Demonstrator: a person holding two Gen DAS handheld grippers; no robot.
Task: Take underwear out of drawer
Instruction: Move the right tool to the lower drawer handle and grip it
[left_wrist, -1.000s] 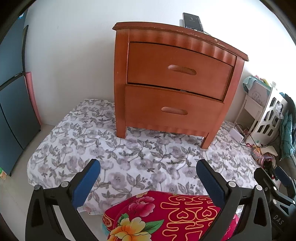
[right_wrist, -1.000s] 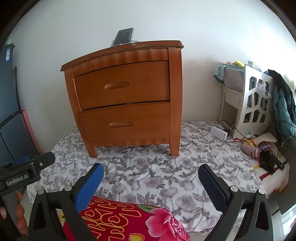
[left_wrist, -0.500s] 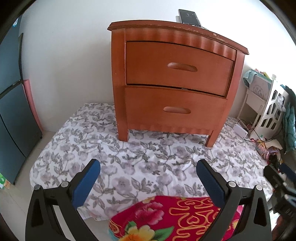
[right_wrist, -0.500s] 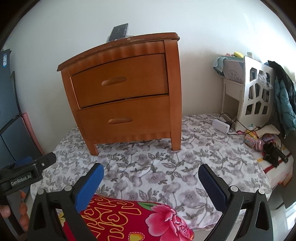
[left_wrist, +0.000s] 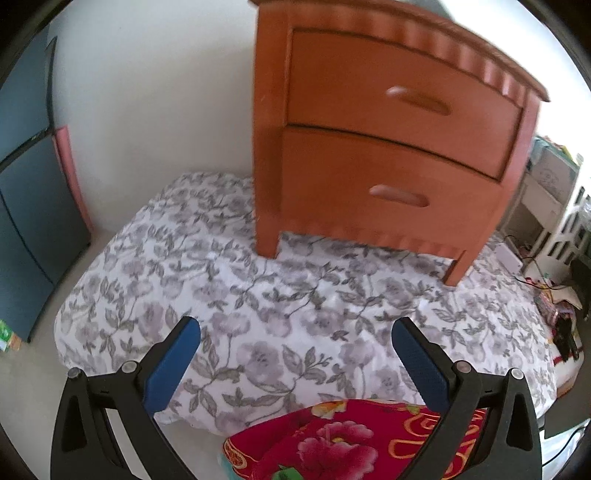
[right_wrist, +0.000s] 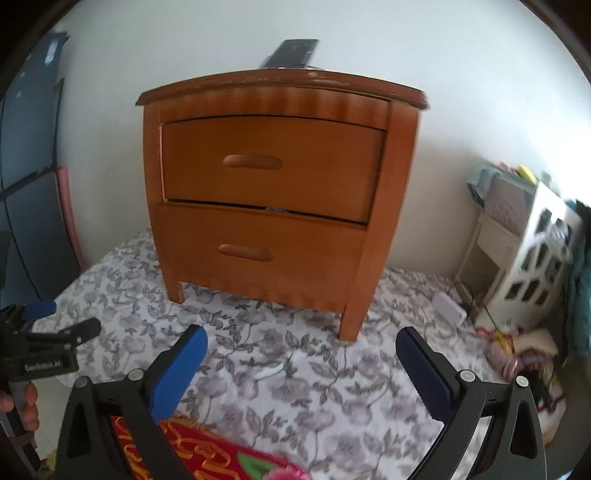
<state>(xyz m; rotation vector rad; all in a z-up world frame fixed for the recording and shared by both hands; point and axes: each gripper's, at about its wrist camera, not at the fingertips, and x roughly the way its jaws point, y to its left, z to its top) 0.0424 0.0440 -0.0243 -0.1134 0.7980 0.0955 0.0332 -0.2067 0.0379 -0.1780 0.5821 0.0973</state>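
Observation:
A brown wooden nightstand (left_wrist: 388, 147) (right_wrist: 273, 192) with two shut drawers stands on a floral sheet. The top drawer (right_wrist: 269, 166) and bottom drawer (right_wrist: 255, 251) each carry an oval wooden handle. No underwear shows. My left gripper (left_wrist: 295, 363) is open, hovering over the sheet well short of the nightstand. My right gripper (right_wrist: 301, 369) is open too, facing the drawer fronts from a distance. The left gripper (right_wrist: 40, 347) also appears at the left edge of the right wrist view, held by a hand (right_wrist: 22, 402).
A floral sheet (left_wrist: 280, 314) covers the floor, with a red flowered cloth (left_wrist: 332, 439) at its near edge. A dark device (right_wrist: 291, 53) lies on the nightstand. A white shelf unit (right_wrist: 532, 258) and clutter stand right; blue panels (left_wrist: 26, 206) lean left.
Both views have moved closer to the nightstand. The left view swung left, so the nightstand now sits right of centre; the right view swung to face the drawers squarely. Both grippers stay open.

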